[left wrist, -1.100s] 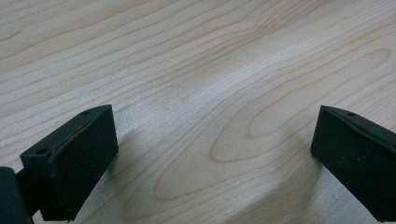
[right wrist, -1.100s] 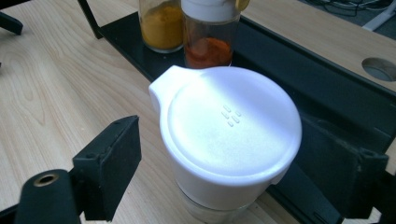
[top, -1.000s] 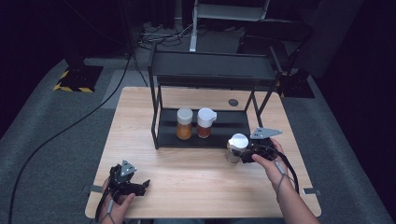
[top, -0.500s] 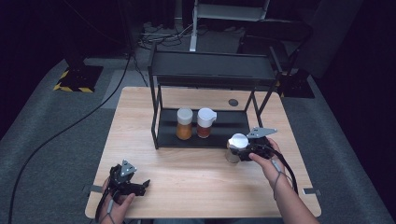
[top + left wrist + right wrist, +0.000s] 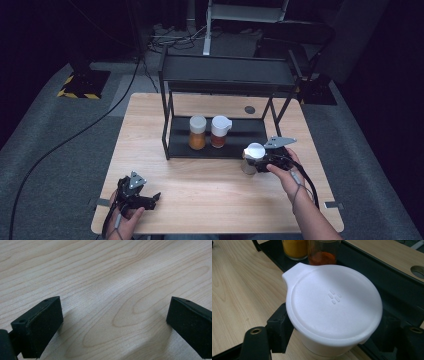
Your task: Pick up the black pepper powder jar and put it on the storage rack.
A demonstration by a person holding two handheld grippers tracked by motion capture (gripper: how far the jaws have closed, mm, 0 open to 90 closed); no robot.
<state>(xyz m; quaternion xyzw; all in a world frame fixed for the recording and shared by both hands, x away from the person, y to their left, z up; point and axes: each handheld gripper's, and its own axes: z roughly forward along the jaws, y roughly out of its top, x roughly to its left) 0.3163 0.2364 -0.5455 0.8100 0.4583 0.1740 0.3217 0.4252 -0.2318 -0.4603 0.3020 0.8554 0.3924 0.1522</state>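
My right gripper is shut on a spice jar with a white lid, held just in front of the black rack's lower shelf at its right end. In the right gripper view the white lid sits between the two black jaws. Two more jars stand on that shelf: one with yellow-orange powder and one with red powder. My left gripper rests low near the table's front left, jaws wide apart over bare wood, holding nothing.
The black two-tier rack stands at the back middle of the wooden table. A round cable grommet lies behind the shelf. A black cable runs across the floor at the left.
The right gripper with the jar has shifted slightly left and forward along the shelf's front. The left gripper has stayed put.
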